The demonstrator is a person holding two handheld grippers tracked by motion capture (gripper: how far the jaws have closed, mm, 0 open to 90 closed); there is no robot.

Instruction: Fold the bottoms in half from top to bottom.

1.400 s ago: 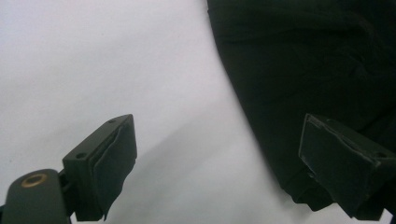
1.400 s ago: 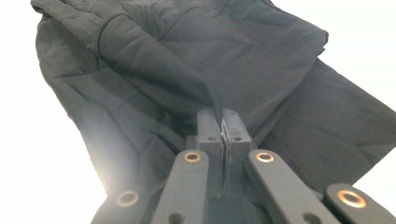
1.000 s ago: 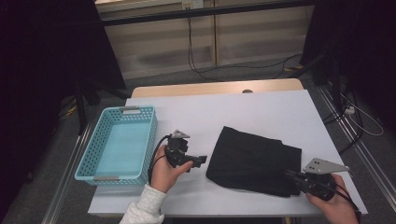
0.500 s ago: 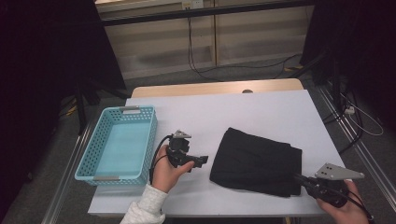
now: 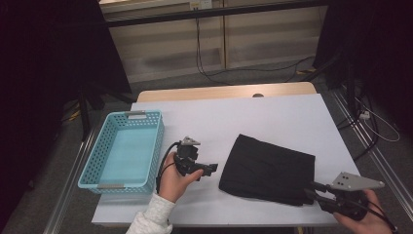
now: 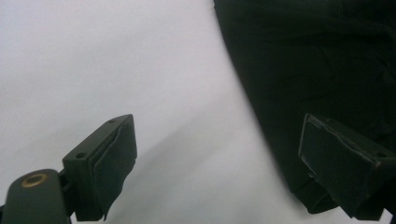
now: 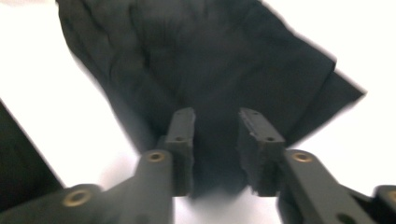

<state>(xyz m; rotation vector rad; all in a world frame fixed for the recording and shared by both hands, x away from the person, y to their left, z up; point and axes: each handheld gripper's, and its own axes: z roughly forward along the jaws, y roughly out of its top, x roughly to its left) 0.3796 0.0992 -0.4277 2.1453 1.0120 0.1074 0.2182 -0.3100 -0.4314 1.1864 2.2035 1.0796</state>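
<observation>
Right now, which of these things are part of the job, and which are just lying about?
Part of the job:
- black folded cloth
- right gripper, jaws just opening at the cloth's edge
- left gripper, open beside the cloth

Lying about:
- light blue basket
- cables on the floor

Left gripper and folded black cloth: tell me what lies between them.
Bare white table separates the left gripper from the folded black cloth, by the high view; nothing lies there.

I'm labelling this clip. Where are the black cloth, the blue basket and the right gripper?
black cloth (image 5: 268, 168), high view, middle of the fabric
blue basket (image 5: 159, 141), high view, its right wall
right gripper (image 5: 311, 189), high view, between its fingertips
</observation>
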